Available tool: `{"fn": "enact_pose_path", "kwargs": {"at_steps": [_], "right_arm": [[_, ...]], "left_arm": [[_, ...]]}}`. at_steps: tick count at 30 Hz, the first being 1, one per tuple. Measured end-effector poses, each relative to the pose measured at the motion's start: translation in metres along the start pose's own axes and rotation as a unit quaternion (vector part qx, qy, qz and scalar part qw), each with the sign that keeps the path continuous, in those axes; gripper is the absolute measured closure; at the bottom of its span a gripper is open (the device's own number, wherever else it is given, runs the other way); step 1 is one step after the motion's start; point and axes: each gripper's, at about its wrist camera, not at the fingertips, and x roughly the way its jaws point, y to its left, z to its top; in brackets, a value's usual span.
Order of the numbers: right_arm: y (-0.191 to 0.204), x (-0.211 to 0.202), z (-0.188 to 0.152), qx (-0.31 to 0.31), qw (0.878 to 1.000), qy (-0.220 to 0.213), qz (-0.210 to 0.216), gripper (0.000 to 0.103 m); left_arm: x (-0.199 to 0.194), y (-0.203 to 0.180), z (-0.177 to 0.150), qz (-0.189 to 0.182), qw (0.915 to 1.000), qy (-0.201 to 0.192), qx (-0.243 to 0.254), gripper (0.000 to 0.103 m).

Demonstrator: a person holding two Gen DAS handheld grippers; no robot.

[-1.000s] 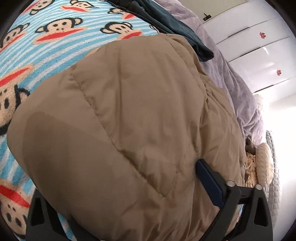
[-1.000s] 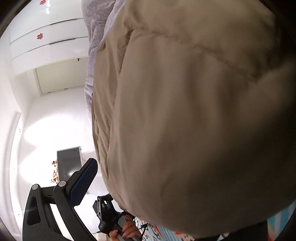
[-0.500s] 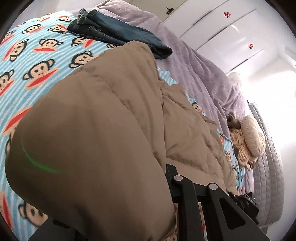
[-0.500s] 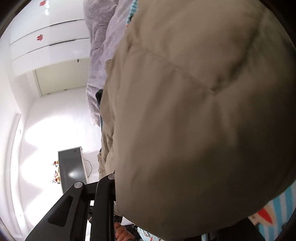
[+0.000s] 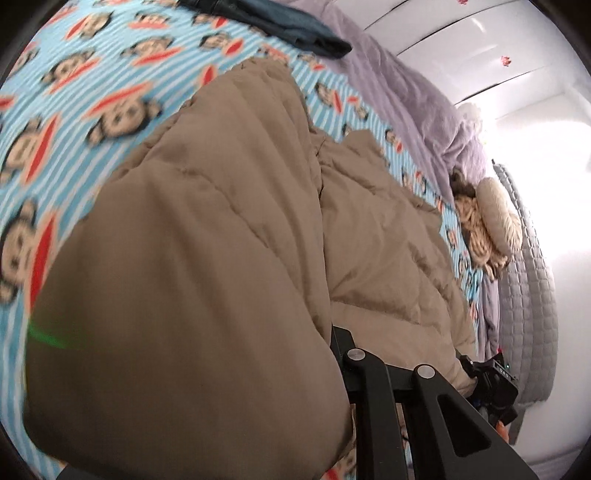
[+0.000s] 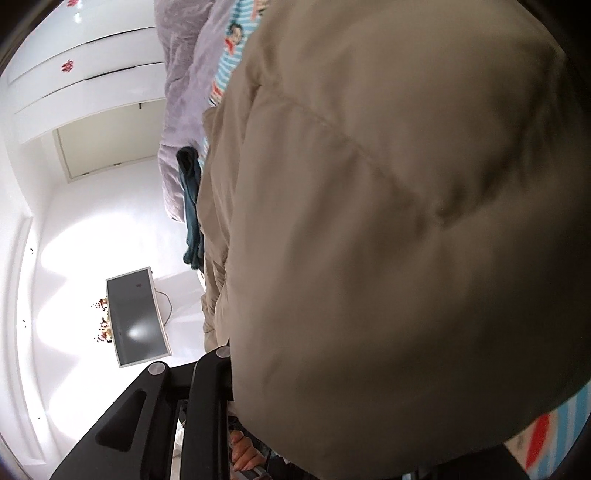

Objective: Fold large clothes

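A bed fills most of the left wrist view, covered by a light blue striped sheet (image 5: 122, 66) printed with cartoon monkey faces with red mouths. Along its far side lies a rumpled lilac blanket (image 5: 399, 92), and a grey quilted cover (image 5: 528, 295) hangs over the right edge. Beyond the bed stand glossy white wardrobe doors (image 5: 480, 33) bearing small red decorations. Strong daylight washes out the right of that view. In the right wrist view the same white wardrobe (image 6: 85, 81) meets a plain cream panel (image 6: 107, 147), and a dark flat screen in a white frame (image 6: 136, 317) stands against the bright white wall.
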Motion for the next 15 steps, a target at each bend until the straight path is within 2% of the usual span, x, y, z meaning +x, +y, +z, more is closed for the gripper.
{"fn": "enact_pose_path", "kwargs": {"at_steps": [5,7,9,12,15], "right_arm": [[-0.027,-0.011,-0.024,0.017,1.000,0.005,-0.016,0.071],[-0.040,-0.008,-0.029,0.029,0.999,0.006,-0.032,0.068],[-0.044,-0.012,-0.026,0.044,0.998,0.005,-0.035,0.062],[-0.036,-0.013,-0.027,0.042,0.998,0.008,-0.056,0.054],[-0.021,-0.013,-0.027,0.032,0.996,0.022,-0.083,0.052]], "left_arm": [[0.006,0.021,-0.034,0.024,0.9987,0.036,-0.027,0.081],[0.008,0.025,-0.040,0.040,0.9978,0.040,-0.033,0.073],[0.006,0.028,-0.043,0.071,0.9957,0.045,-0.040,0.050],[-0.001,0.029,-0.044,0.090,0.9941,0.046,-0.039,0.049],[-0.016,0.029,-0.047,0.103,0.9928,0.049,-0.035,0.049]]}}
